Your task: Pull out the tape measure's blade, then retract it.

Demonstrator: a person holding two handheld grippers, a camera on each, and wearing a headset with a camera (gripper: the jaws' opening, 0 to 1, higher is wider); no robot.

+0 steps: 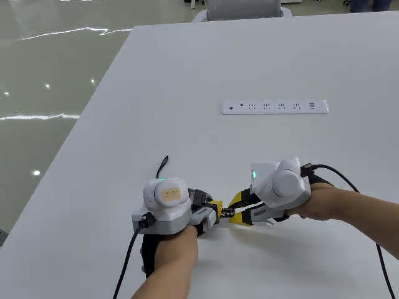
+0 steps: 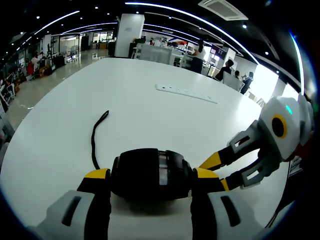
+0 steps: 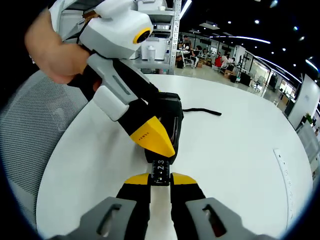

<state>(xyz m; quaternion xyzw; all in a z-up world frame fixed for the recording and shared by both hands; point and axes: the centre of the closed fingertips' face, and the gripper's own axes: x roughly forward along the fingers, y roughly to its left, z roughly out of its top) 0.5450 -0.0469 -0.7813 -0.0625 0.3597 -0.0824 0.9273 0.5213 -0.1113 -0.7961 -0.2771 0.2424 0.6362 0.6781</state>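
You work at a wide white table with a white power strip lying on it toward the far side. To your left the floor is pale, glossy and reflects lamps. A grey chair stands at the far edge. Long light strips run across the dark ceiling, and people sit far behind

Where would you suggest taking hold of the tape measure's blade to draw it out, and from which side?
Take the short printed end of the blade sticking out of the case, coming straight along it from opposite the case; the right gripper sits there, the left gripper bracing the case.
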